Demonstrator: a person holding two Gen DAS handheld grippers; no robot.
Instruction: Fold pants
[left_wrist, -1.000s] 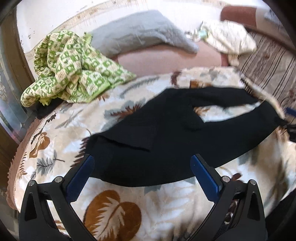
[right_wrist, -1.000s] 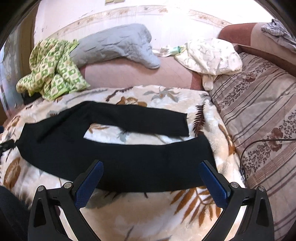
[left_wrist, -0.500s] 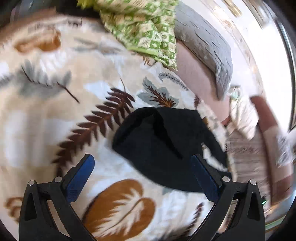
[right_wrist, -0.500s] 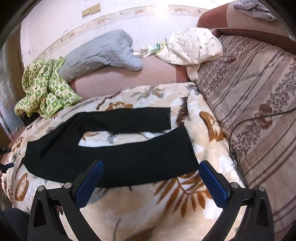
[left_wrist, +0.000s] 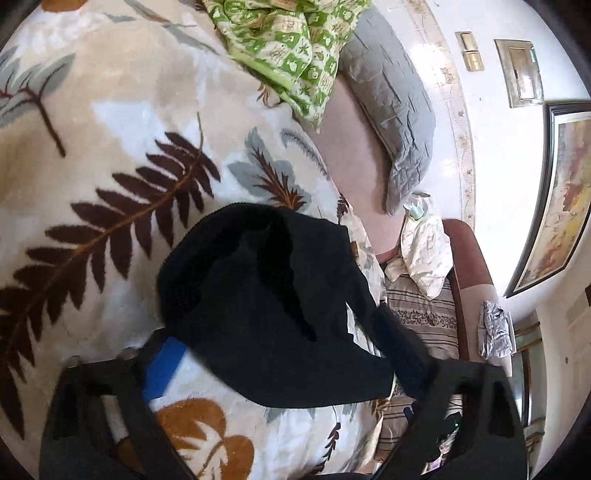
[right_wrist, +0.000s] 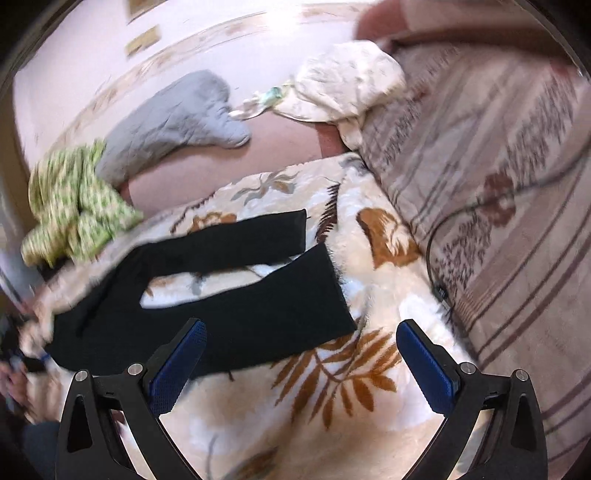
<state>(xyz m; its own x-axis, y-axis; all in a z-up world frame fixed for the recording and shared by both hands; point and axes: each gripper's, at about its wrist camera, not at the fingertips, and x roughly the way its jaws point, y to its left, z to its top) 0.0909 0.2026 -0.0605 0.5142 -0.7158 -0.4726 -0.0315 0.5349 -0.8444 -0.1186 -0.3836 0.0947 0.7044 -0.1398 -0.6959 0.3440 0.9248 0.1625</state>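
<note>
Black pants (right_wrist: 207, 295) lie flat on the leaf-print blanket (right_wrist: 354, 373), both legs running toward 2 o'clock in the right wrist view, a strip of blanket showing between them. Bare blanket lies past the hems, up to the striped cover (right_wrist: 498, 206) at 3 o'clock; the green checked cloth (right_wrist: 74, 206) crowds the 10 o'clock side. We see the right gripper (right_wrist: 301, 363) with jaws wide apart, nothing between them, just over the near leg's edge. The left gripper (left_wrist: 280, 369) has its jaws just closing, the waist end of the pants (left_wrist: 266, 295) bunched between them; whether the pads already press is probably not readable, since cloth covers them.
</note>
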